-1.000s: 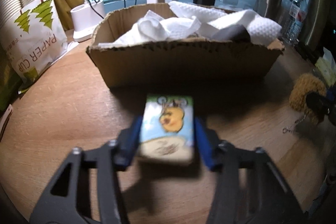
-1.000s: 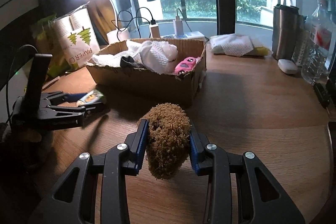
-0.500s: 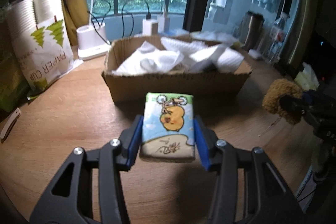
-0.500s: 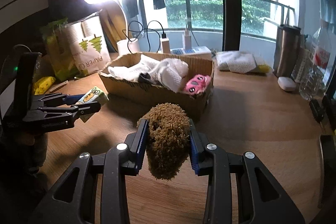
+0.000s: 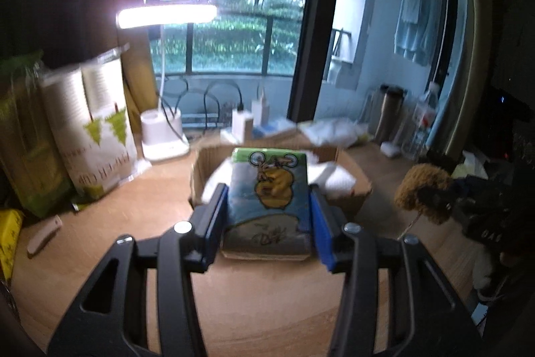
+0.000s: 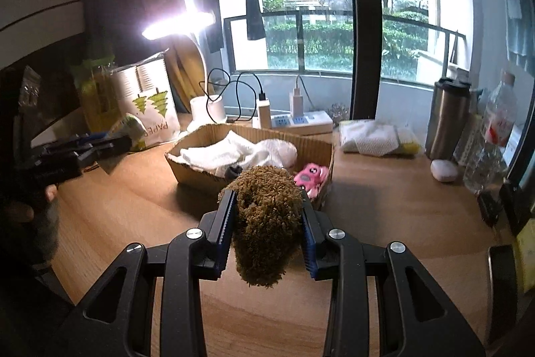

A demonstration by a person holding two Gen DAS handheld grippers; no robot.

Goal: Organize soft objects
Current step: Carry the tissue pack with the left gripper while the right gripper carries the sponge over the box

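The left tool [image 5: 269,219] is closed on a tissue pack [image 5: 269,199], blue pads pressed against its two long sides, so the pack's long axis runs forward along the fingers. The right tool [image 6: 267,226] is clamped on a brown plush [image 6: 265,223], which bulges above and hangs below the pads. Both loads are held up off the desk [image 6: 384,216].

The box [image 6: 187,169] lies ahead of both tools and already holds white cloths [image 6: 214,154] and a pink toy [image 6: 309,174]. In the left wrist view the pack covers the box's middle, with the near wall just beyond and below the fingertips, though motion blur makes it hard to tell whether the pack is already over the rim. In the right wrist view the plush overlaps the box's near right corner, beside the pink toy.

The right tool seems the nearer to the box, but only slightly. Each drop probably calls for a short forward carry over the near wall before opening. The pack's long axis points across the box, so it should fit on the cloths; the plush has room by the pink toy.
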